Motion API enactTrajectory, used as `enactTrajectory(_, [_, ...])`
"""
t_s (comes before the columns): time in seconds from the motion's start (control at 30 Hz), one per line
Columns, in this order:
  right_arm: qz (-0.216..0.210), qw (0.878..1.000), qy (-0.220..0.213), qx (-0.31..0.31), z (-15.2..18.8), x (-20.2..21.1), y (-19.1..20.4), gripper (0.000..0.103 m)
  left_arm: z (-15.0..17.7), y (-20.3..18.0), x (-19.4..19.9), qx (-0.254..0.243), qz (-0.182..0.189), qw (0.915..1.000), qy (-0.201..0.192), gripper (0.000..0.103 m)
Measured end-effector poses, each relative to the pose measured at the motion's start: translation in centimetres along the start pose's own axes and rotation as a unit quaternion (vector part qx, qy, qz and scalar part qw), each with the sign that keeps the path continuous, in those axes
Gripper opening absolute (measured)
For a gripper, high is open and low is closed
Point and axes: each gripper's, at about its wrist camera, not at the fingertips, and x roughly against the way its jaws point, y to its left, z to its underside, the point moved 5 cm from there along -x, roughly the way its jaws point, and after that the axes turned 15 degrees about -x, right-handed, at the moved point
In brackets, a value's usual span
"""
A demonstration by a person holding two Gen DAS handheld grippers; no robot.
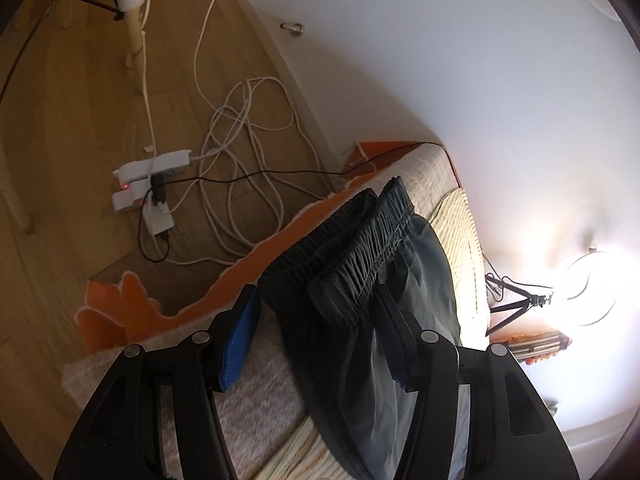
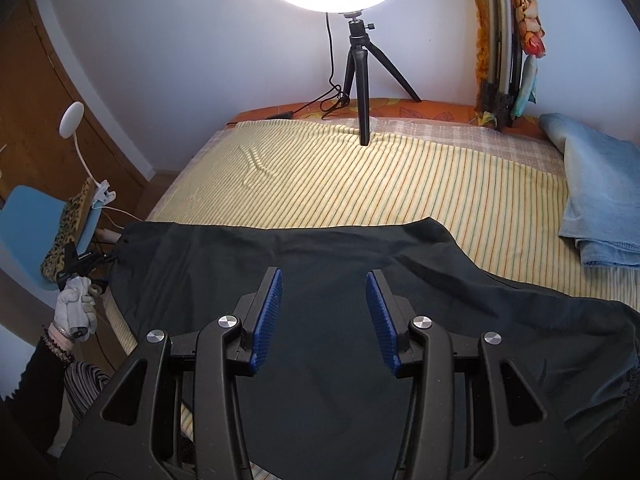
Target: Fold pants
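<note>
Dark grey pants [image 2: 320,264] lie across the near side of a bed with a yellow striped sheet [image 2: 340,176]. My right gripper [image 2: 324,284] is open and empty, hovering just above the middle of the pants. In the left wrist view the elastic waistband [image 1: 352,240] of the pants [image 1: 360,320] lies at the bed's corner, between the spread fingers of my left gripper [image 1: 316,300]. The left gripper is open, with the cloth draped over its right finger [image 1: 394,330].
A ring light on a black tripod [image 2: 360,92] stands at the far side of the bed. A folded light blue cloth [image 2: 600,200] lies at the right. Power strips [image 1: 148,184] and white cables [image 1: 240,160] lie on the wooden floor beside an orange blanket edge [image 1: 256,268].
</note>
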Motion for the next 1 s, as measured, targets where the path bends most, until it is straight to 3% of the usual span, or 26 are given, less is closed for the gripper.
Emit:
enactTrajectory(0.1, [0.002, 1.0, 0.003, 0.002, 0.2, -0.2, 0.1, 0.046, -0.3, -0.6, 0.1, -0.009, -0.001, 0.9998, -0.015, 0.048])
enactTrajectory(0.23, [0.004, 1.0, 0.007, -0.001, 0.5, -0.4, 0.0, 0.046, -0.7, -2.2, 0.5, -0.057, -0.03, 0.9974, -0.034, 0.029])
enactTrajectory(0.3, [0.002, 1.0, 0.008, -0.005, 0.7, -0.5, 0.0, 0.046, -0.9, -3.0, 0.7, -0.074, -0.04, 0.9955, -0.043, 0.025])
enactTrajectory(0.47, [-0.005, 1.0, 0.021, -0.005, 1.5, -0.8, 0.3, 0.046, -1.1, -7.1, 2.4, -0.166, -0.077, 0.9793, -0.086, 0.022])
enactTrajectory(0.57, [-0.014, 0.999, 0.032, -0.006, 2.0, -1.2, 0.8, 0.046, -0.4, -11.1, 3.1, -0.239, -0.088, 0.9614, -0.104, 0.022])
enactTrajectory(0.63, [-0.023, 0.999, 0.039, -0.009, 2.2, -1.5, 1.2, 0.048, 0.7, -14.4, 3.3, -0.3, -0.095, 0.9425, -0.114, 0.021])
enactTrajectory(0.7, [-0.039, 0.998, 0.049, -0.016, 2.6, -2.0, 1.7, 0.058, 1.9, -17.2, 3.3, -0.349, -0.095, 0.9245, -0.121, 0.021])
enactTrajectory(0.77, [-0.063, 0.996, 0.065, -0.027, 3.0, -2.6, 2.3, 0.061, 3.9, -20.3, 2.9, -0.399, -0.085, 0.9048, -0.123, 0.021])
enactTrajectory(0.93, [-0.111, 0.987, 0.103, -0.049, 3.8, -5.2, 3.9, 0.061, 10.6, -25.4, -0.2, -0.501, -0.061, 0.8588, -0.086, 0.021])
enactTrajectory(1.0, [-0.131, 0.981, 0.123, -0.067, 4.2, -6.6, 4.5, 0.061, 13.4, -26.7, -1.6, -0.528, -0.047, 0.8453, -0.064, 0.021])
